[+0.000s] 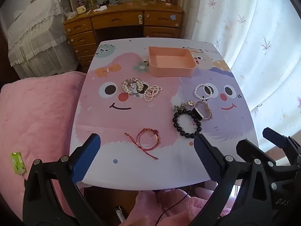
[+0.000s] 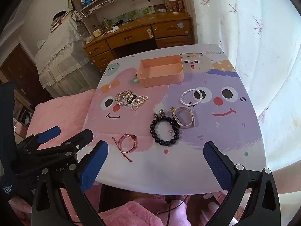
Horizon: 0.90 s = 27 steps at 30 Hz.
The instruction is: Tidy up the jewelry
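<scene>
Nothing's in the tray point(image 1: 171, 64) yet, so the job's at its start: all jewelry lies loose on the tabletop point(image 1: 169, 165). Both grippers hover over the near edge w/ fingers spread wide, holding nothing: left gripper point(image 1: 146, 158), right gripper point(image 2: 156, 165).

Likely 1st pick is the red bangle point(image 1: 148, 139), nearest the left gripper, w/ its cord trailing toward the near edge. Best approach: come down w/ 1 finger inside the ring & 1 outside, pinch the rim, not the cord, or it'll dangle and swing.

For the right gripper, the black bead bracelet point(image 2: 164, 130) is closest. A small ring point(image 2: 170, 131) sits inside its loop, and the watch point(image 2: 183, 117) touches it, so grab the near side to avoid dragging those.

Pearl bracelet point(image 2: 191, 97) lies apart, easy. The brooch & pearl strand pile point(image 1: 141, 89) looks tangled; leave till last, lift slowly.
</scene>
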Motion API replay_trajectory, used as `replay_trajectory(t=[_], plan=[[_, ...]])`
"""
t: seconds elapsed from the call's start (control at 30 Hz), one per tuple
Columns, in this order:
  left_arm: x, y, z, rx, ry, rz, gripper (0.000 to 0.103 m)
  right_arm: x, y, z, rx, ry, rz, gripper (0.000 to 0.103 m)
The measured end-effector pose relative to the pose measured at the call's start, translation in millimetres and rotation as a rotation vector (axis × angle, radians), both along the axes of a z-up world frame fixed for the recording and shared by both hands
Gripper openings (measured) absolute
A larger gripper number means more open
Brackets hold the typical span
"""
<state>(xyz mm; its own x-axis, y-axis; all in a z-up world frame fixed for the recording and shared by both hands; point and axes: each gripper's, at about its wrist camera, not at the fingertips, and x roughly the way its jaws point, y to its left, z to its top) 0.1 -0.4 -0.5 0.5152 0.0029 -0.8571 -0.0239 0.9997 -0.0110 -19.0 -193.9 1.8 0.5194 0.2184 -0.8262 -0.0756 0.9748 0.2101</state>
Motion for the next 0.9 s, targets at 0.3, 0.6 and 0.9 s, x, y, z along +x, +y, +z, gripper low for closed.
replay_trajectory(t=[0.3, 0.6, 0.9], plan=[[-9.0, -7.6, 5.1, 0.033, -0.019, 0.031, 0.099, -4.7, -11.3, -1.0, 0.024, 0.016, -0.010, 0.103], [-13.1, -7.0, 1.5, -0.008, -0.016, 0.005, 0.099, -8.0, -11.0, -4.0, 0.019, 0.014, -0.013, 0.103], [-19.5, -9.5, 6.1, -0.002, -0.023, 0.009, 0.099, -12.6, -8.6, 2.3, 0.006, -0.015, 0.000, 0.103]])
